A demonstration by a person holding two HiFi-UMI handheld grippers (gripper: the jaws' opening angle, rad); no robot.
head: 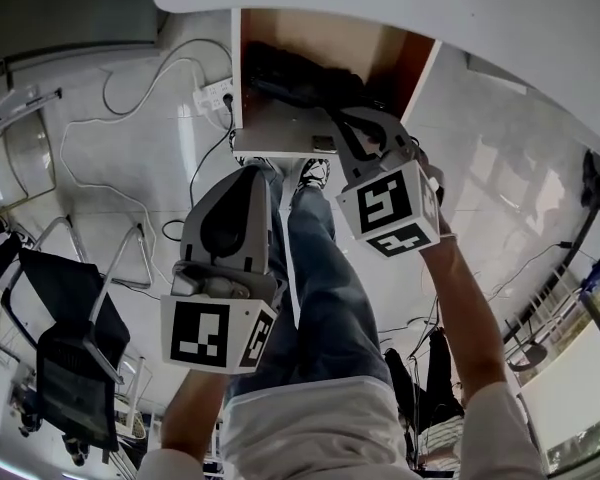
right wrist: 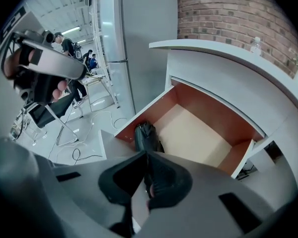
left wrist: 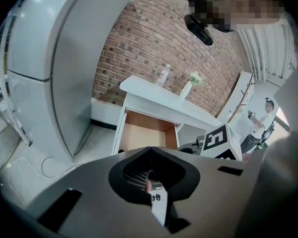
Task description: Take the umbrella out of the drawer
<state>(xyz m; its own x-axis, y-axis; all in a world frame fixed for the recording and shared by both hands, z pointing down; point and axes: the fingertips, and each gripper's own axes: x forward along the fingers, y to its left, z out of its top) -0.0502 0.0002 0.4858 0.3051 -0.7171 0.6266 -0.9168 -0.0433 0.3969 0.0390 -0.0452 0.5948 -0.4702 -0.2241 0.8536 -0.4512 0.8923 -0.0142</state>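
Left gripper (head: 252, 174), folded black umbrella (head: 292, 76) in drawer (head: 280, 134)

A red brick wall (left wrist: 154, 48) rises behind a white table (left wrist: 154, 90). A tall grey refrigerator (left wrist: 54, 58) stands at nine o'clock. In the head view, a black chair (head: 65, 338) sits on the pale tiled floor (head: 500, 208) at eight o'clock.

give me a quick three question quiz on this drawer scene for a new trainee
1. True or false: the drawer is pushed shut.
2. Where does the black umbrella lie? A on the table top; B in the drawer; C on the floor.
3. Fill in: the right gripper's jaws are ____ (open or shut).
Key: 1 false; 2 B; 3 shut.
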